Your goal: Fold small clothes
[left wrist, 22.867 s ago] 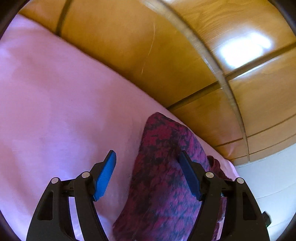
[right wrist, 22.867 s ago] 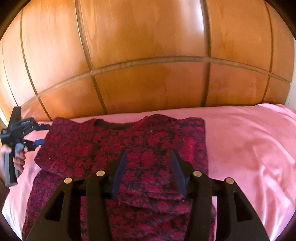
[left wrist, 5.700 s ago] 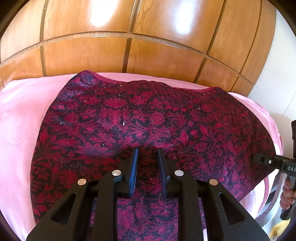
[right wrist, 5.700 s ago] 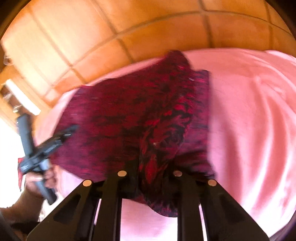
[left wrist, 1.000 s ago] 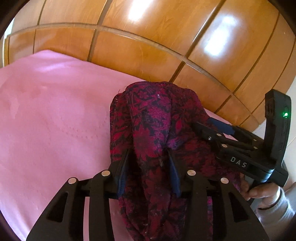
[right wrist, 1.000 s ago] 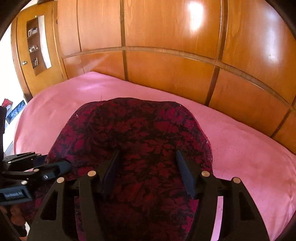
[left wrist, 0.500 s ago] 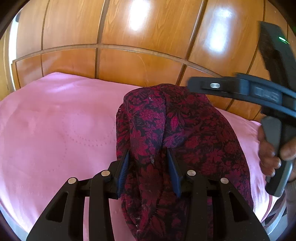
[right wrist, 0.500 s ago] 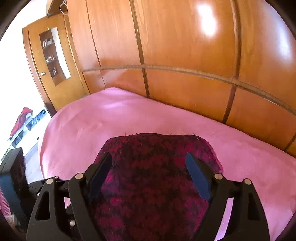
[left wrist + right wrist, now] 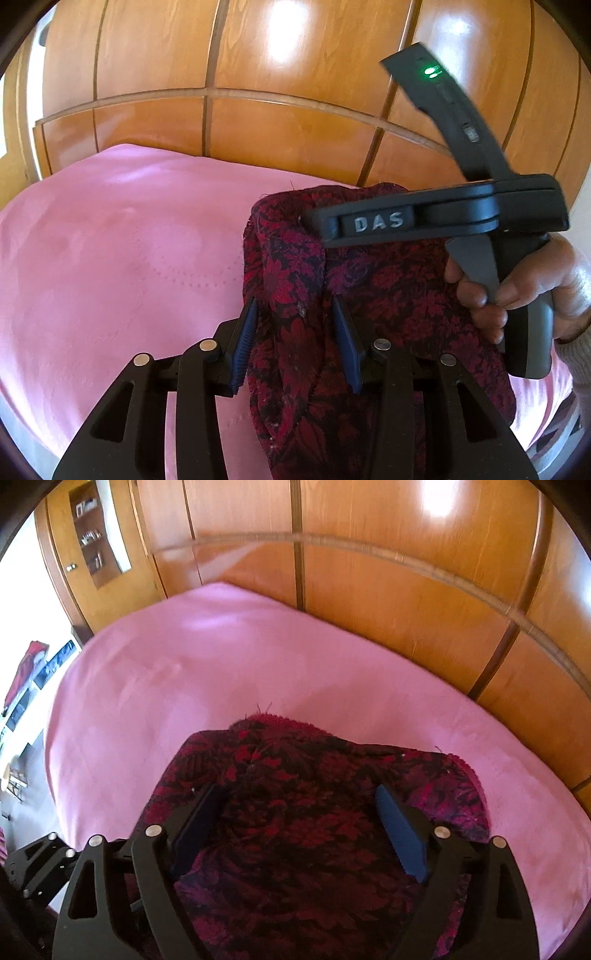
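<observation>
Your left gripper (image 9: 293, 341) pinches a ridge of the folded red garment (image 9: 369, 302) lying on the pink bedspread (image 9: 122, 251); your right gripper (image 9: 301, 823) hangs spread wide above it, apparently without touching.

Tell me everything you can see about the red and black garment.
The garment is dark red cloth with a black floral print and a scalloped edge. It lies folded into a bundle on the pink bed cover. A raised fold sits between the left gripper fingers. The right gripper hovers open above it.
</observation>
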A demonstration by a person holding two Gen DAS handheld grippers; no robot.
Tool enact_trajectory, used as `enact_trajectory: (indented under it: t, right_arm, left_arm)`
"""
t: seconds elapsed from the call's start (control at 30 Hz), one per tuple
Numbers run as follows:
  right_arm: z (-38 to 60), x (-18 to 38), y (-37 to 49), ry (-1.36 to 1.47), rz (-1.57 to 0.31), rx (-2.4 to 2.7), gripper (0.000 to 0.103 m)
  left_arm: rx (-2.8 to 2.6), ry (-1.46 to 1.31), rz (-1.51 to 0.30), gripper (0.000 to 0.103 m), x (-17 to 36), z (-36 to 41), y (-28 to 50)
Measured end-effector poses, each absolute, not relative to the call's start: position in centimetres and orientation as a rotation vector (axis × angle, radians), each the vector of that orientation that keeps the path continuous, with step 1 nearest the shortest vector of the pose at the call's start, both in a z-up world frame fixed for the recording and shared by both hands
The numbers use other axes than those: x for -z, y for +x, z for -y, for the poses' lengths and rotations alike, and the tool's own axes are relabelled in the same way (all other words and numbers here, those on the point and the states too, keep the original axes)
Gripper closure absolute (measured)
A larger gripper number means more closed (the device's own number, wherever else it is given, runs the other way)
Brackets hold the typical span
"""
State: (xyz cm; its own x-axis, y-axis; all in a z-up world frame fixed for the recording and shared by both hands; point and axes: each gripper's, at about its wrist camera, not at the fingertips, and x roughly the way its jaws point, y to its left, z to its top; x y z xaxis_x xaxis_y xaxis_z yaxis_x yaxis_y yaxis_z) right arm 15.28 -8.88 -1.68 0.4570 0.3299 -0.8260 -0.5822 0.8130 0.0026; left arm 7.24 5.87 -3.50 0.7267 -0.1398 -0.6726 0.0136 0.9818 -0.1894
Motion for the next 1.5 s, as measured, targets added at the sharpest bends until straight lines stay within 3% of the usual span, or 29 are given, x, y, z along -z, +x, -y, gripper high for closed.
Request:
enact_trajectory:
  t: [0.17,0.37,0.53,0.73,0.93,1.0,1.27,1.4,1.5]
  right_arm:
    - [9.3,0.5,14.1,-0.285,-0.884,-0.580,0.008]
    - [17.1,-2.8,10.3,-0.019,-0.729,-0.621,0.003]
    - [26.0,1.3,9.0,0.256,-0.835,-0.604,0.002]
    - [29.0,6.8,7.9,0.533,-0.952,-0.763,0.002]
    - [27.6,9.5,9.3,0.612,-1.008,-0.869,0.002]
    - [27.3,9.6,9.9,0.619,-1.010,-0.888,0.002]
    - [24.6,9.4,11.7,0.517,-1.021,-0.937,0.002]
    - [25.5,8.0,9.9,0.513,-0.954,-0.938,0.020]
    - [26.7,7.0,8.3,0.507,-0.908,-0.941,0.023]
  left_arm:
    - [0.062,-0.208,-0.758,0.054,4.3,-6.1,6.9]
    - [0.086,-0.244,-0.764,0.054,4.7,-7.0,6.9]
    - [0.123,-0.282,-0.774,0.054,5.1,-7.8,7.3]
    - [0.165,-0.321,-0.786,0.054,5.5,-8.9,8.1]
    - [0.216,-0.337,-0.789,0.053,6.2,-9.5,8.4]
    - [0.209,-0.350,-0.792,0.046,6.4,-9.8,8.4]
    - [0.315,-0.615,-0.824,0.043,9.5,-12.4,8.9]
    - [0.441,-0.774,-0.788,0.047,10.8,-12.7,8.8]
    - [0.496,-0.781,-0.756,0.049,10.1,-11.2,8.4]
